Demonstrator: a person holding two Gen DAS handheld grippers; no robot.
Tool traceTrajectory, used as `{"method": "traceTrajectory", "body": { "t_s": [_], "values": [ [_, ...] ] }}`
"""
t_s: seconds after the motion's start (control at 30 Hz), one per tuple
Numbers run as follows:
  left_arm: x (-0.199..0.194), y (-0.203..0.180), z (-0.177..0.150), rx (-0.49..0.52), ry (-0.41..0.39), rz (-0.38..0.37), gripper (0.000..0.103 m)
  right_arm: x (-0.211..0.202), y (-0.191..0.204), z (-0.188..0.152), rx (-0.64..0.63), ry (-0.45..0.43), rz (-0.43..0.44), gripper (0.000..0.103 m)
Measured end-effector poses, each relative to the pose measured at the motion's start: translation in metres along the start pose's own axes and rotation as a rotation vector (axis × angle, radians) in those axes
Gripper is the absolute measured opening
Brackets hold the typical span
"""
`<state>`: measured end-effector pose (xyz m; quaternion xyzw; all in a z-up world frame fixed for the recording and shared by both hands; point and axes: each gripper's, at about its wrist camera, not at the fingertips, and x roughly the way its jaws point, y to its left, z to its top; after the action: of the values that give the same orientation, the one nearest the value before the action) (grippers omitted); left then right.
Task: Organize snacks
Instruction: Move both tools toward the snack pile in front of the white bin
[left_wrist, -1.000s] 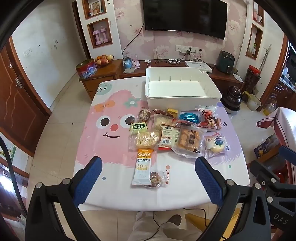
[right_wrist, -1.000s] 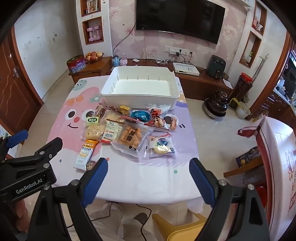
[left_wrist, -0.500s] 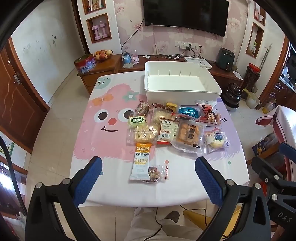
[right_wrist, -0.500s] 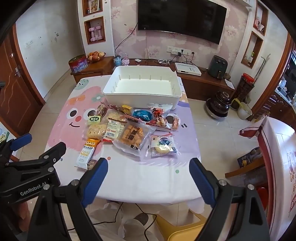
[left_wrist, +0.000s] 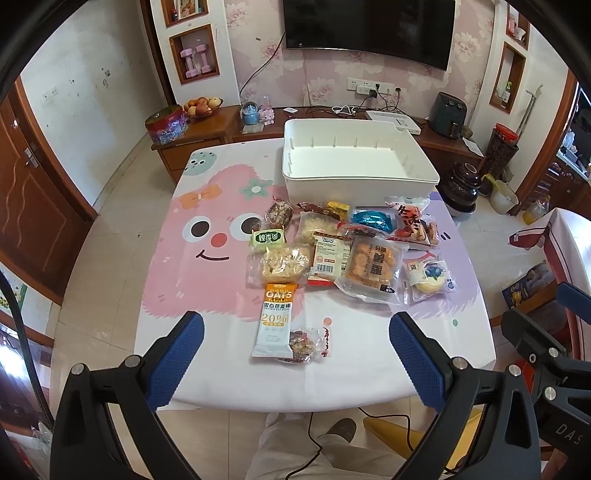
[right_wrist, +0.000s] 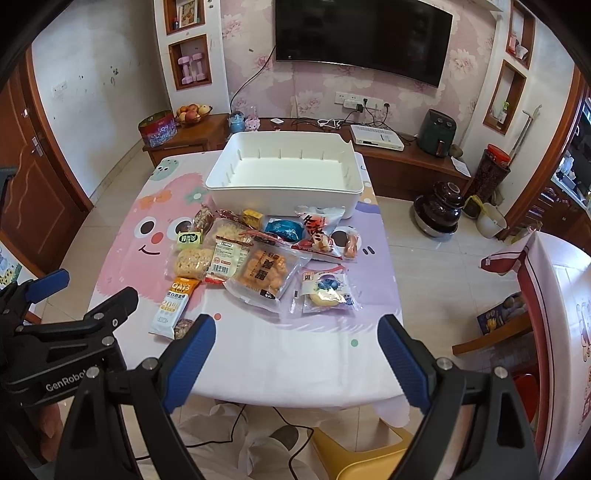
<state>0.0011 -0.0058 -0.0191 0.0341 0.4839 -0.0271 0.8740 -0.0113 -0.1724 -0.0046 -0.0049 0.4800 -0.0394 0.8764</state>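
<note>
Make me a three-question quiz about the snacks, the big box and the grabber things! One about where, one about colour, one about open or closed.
1. Where is the white bin?
A. on the floor
B. behind the snack pile
C. on a chair

2. What colour are the left gripper pads?
A. blue
B. red
C. green

3. The right gripper is:
A. shut on a snack
B. shut, empty
C. open

Answers: B, it stands on the table past the packets; A, the textured pads are blue; C, its fingers are spread wide, holding nothing.

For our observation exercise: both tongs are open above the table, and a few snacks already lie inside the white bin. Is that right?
Not quite. The white bin holds nothing; the right wrist view shows its bare floor. All the snacks lie on the table in front of it. Both tongs, left and right, are open.
</note>
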Motion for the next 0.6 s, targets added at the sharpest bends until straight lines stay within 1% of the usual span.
{"method": "traceTrajectory", "body": {
  "t_s": [0.07,0.1,0.17,0.37,0.4,0.6],
  "values": [
    [0.0,0.002,0.0,0.0,0.003,-0.003,0.1,0.0,0.004,0.0,-0.001,-0.005,0.002,0.09],
    [0.0,0.001,0.0,0.0,0.005,-0.001,0.1,0.003,-0.004,0.0,-0.002,-0.005,0.012,0.09],
    [0.0,-0.001,-0.001,-0.001,0.009,0.004,0.1,0.004,-0.003,0.0,-0.002,-0.005,0.019,0.09],
    [-0.001,0.001,-0.006,-0.026,0.022,0.016,0.1,0.009,0.003,0.001,-0.012,-0.002,0.053,0.09],
    [0.0,0.001,-0.008,-0.028,0.023,0.019,0.1,0.007,-0.003,-0.002,-0.01,-0.005,0.059,0.09],
    [0.004,-0.001,-0.011,-0.03,0.04,0.024,0.1,0.009,-0.007,-0.004,-0.014,0.002,0.082,0.09]
  ]
}}
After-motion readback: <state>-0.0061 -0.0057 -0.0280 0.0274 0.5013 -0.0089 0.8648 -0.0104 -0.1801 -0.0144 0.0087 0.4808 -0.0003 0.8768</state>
